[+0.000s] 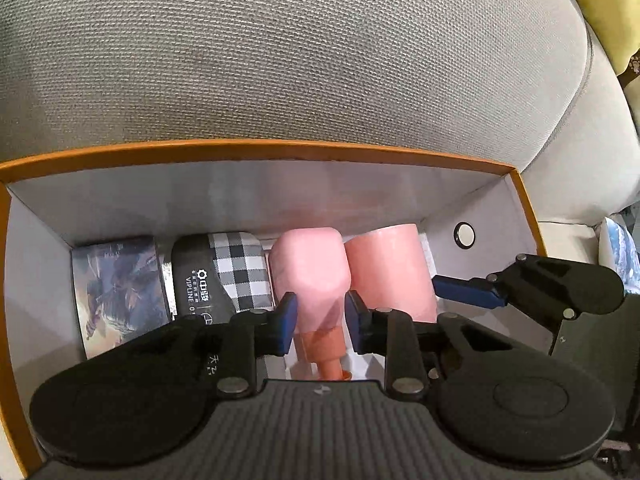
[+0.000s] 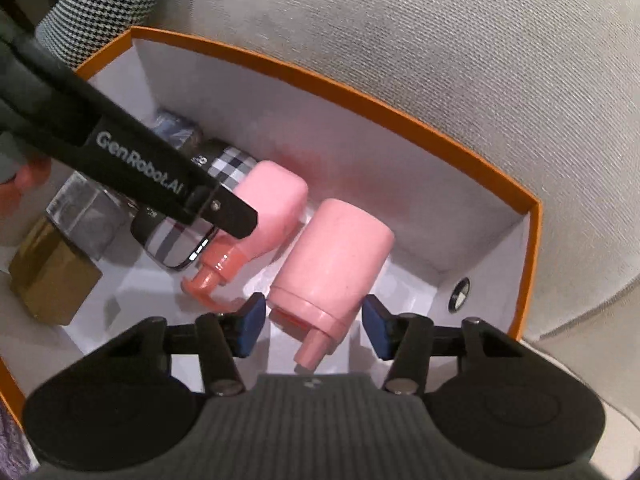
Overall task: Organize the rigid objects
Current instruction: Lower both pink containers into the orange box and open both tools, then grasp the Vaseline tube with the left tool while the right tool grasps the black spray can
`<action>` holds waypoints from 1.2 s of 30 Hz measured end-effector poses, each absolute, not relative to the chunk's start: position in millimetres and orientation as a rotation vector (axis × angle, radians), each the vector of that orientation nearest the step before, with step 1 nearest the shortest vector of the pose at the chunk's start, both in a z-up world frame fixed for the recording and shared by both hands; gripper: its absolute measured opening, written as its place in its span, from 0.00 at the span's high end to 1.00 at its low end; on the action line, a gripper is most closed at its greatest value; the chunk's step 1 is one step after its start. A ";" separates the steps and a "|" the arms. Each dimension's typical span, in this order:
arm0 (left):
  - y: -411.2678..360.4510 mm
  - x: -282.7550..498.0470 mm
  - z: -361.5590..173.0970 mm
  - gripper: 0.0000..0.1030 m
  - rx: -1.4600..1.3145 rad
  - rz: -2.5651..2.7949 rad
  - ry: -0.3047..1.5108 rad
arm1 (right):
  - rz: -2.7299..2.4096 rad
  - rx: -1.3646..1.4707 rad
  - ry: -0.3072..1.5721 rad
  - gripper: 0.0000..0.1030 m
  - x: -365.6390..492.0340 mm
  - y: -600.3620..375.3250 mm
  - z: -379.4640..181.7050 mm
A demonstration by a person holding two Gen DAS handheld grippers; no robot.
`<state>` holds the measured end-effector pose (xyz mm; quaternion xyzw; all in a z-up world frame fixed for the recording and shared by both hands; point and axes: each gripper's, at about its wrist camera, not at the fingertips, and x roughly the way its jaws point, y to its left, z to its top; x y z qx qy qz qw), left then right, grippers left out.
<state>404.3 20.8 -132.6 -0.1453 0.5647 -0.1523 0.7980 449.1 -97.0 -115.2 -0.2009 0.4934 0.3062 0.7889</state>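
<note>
**Both pink bottles lying in the orange box**

Your left gripper (image 1: 320,318) has its blue pads either side of the pink pump bottle (image 1: 308,268); can't tell if they're actually touching. Your right gripper (image 2: 316,326) is wide open around the pink cylinder bottle (image 2: 332,256), not touching. Behind them: plaid case (image 1: 236,272), picture box (image 1: 120,284), then the orange box (image 1: 280,148) wall and grey cushion (image 1: 280,48).

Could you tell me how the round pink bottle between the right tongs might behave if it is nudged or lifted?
The round pink bottle lies on its side in the box, so a sideways nudge would probably roll it. Its smooth plastic wall looks stiff but possibly slippery. The right tongs stand open around its cap end, so a grip there might let the body droop.
</note>
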 end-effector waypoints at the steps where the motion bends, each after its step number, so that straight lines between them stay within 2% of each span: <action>1: 20.9 404.1 -134.1 0.70 -0.314 -0.327 1.211 | 0.668 -0.422 1.064 0.47 450.8 -97.6 -115.1; 14: 30.0 408.3 -128.8 0.74 -0.320 -0.328 1.182 | 0.656 -0.401 1.045 0.47 462.0 -90.2 -114.5; 20: 32.1 397.7 -113.9 0.74 -0.309 -0.337 1.131 | 0.629 -0.364 1.016 0.43 442.8 -105.2 -99.3; 29: 31.2 317.9 -55.3 0.74 -0.233 -0.445 0.989 | 0.558 -0.211 0.911 0.43 377.0 -128.9 -58.6; 36: 31.8 244.9 -40.9 0.74 -0.269 -0.497 0.955 | 0.491 -0.005 0.839 0.43 311.2 -156.2 -35.6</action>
